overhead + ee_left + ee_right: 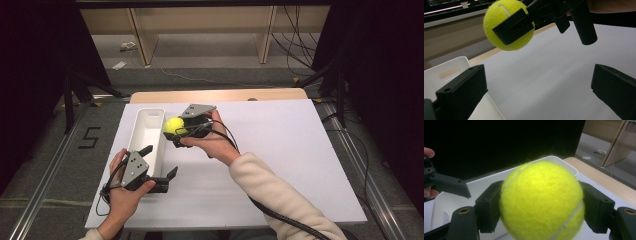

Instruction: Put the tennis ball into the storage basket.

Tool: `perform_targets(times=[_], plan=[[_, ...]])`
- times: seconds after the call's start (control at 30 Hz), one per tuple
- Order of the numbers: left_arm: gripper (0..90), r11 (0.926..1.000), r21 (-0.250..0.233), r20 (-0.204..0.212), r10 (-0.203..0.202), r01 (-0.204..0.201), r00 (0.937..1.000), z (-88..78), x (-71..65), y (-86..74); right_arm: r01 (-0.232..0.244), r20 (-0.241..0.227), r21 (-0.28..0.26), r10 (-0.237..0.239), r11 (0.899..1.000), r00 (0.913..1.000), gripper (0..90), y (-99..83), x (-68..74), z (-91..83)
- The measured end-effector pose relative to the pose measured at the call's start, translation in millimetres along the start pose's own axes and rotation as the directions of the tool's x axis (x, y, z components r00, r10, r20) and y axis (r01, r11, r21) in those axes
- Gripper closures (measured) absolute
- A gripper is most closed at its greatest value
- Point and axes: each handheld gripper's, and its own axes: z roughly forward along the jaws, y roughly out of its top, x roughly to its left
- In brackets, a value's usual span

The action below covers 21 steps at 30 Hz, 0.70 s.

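Right tongs are seen clamped on a yellow tennis ball, one black jaw pressed to each side of it (both contacts plain in the right gripper view, ball held between the pads). The ball is carried off the surface, just beside the right-hand long wall of a white rectangular bin, near the bin's far end. In the left gripper view the ball is seen above and ahead, with one jaw of the right tongs laid across its face. Left tongs are held wide apart with nothing between the jaws, near the bin's near end; one jaw lies over the bin's rim, the other over bare surface. The bin lies lengthwise on a white sheet covering the bench, whose wooden edge is exposed at the far side.
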Motion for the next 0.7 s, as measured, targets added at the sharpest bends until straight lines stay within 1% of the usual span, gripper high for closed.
perform_targets(times=[0.03, 0.07, 0.13, 0.2, 0.53, 0.57, 0.6, 0.63, 0.7], plan=[[0.0, 1.0, 0.0, 0.0, 0.0, 0.0, 1.0, 0.0, 0.0, 0.0, -0.002, -0.001, 0.0, 0.002, 1.0, 1.0, 27.3, 0.4, 0.1, 0.5], [0.0, 0.9999, 0.008, -0.005, -0.009, 0.009, 0.9999, -0.6, -0.8, -0.4, -0.003, 0.0, 0.0, 0.003, 1.0, 1.0, 27.3, 0.6, 0.1, 0.7], [0.0, 0.9999, 0.007, -0.005, -0.01, 0.01, 0.9999, -0.5, -0.8, -0.4, -0.006, -0.002, 0.002, 0.006, 1.0, 1.0, 27.3, 0.7, 0.3, 0.8], [0.0, 1.0, 0.001, 0.0, 0.001, -0.001, 1.0, 0.1, 0.0, 0.0, -0.004, -0.002, 0.001, 0.004, 1.0, 1.0, 27.3, 1.2, 0.4, 1.3], [0.0, 1.0, 0.0, 0.0, -0.001, 0.001, 1.0, 0.1, -0.1, 0.0, 0.0, -0.001, 0.0, 0.0, 1.0, 1.0, 27.3, 3.8, 0.9, 2.9], [0.0, 0.9999, 0.005, -0.004, -0.01, 0.01, 0.9999, -0.4, -0.7, -0.3, 0.002, -0.001, -0.002, -0.002, 1.0, 1.0, 27.3, 4.1, 0.9, 3.3], [0.0, 0.9999, 0.005, -0.004, -0.01, 0.01, 0.9999, -0.4, -0.8, -0.3, 0.002, -0.002, -0.002, -0.002, 1.0, 1.0, 27.3, 4.3, 0.9, 3.6], [0.0, 1.0, -0.001, 0.0, -0.002, 0.002, 1.0, 0.1, -0.2, -0.1, 0.003, -0.002, -0.004, -0.003, 1.0, 1.0, 27.3, 4.4, 0.9, 3.9], [0.0, 1.0, 0.0, 0.0, -0.002, 0.002, 1.0, -0.1, 0.0, 0.0, 0.002, -0.002, -0.004, -0.002, 1.0, 1.0, 27.3, 4.5, 0.9, 4.5]])
